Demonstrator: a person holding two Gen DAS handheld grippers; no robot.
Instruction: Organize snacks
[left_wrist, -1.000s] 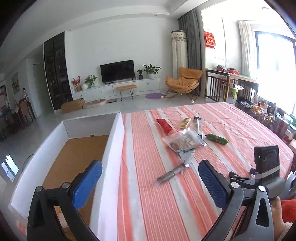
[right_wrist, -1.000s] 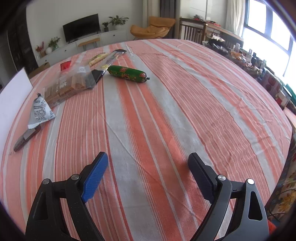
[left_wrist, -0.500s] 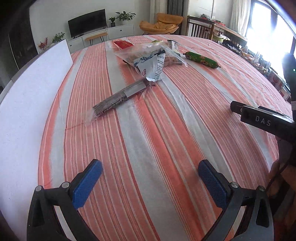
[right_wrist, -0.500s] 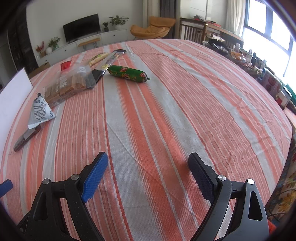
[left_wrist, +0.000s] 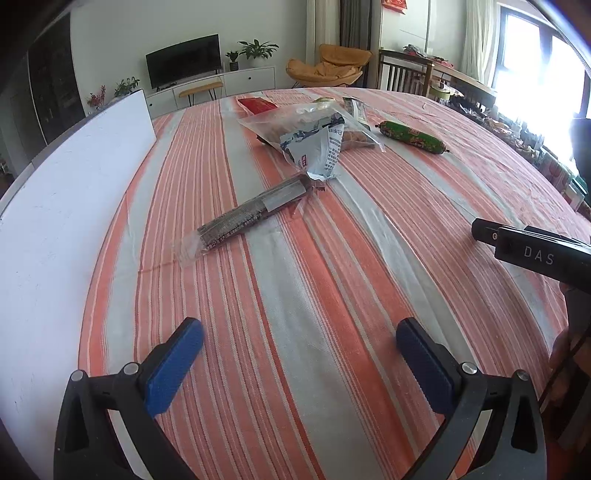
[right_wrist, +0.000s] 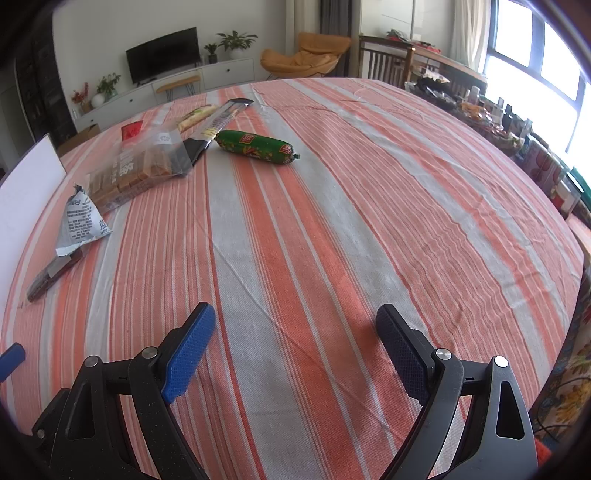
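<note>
Several snacks lie on the striped tablecloth: a long dark bar in clear wrap, a silver-blue pouch, a clear bag of biscuits, a green sausage, a red packet and a long black-and-clear packet. My left gripper is open and empty, low over the cloth, short of the dark bar. My right gripper is open and empty, near the table's front, well short of the sausage. A white box wall stands at the left.
The right gripper's body shows at the right edge of the left wrist view. A cluttered side shelf runs along the table's right edge. A TV, cabinet and orange chair stand far behind.
My left gripper has swung from above the box to low over the cloth, closer to the dark bar. The right gripper has barely moved. Both stay open.
</note>
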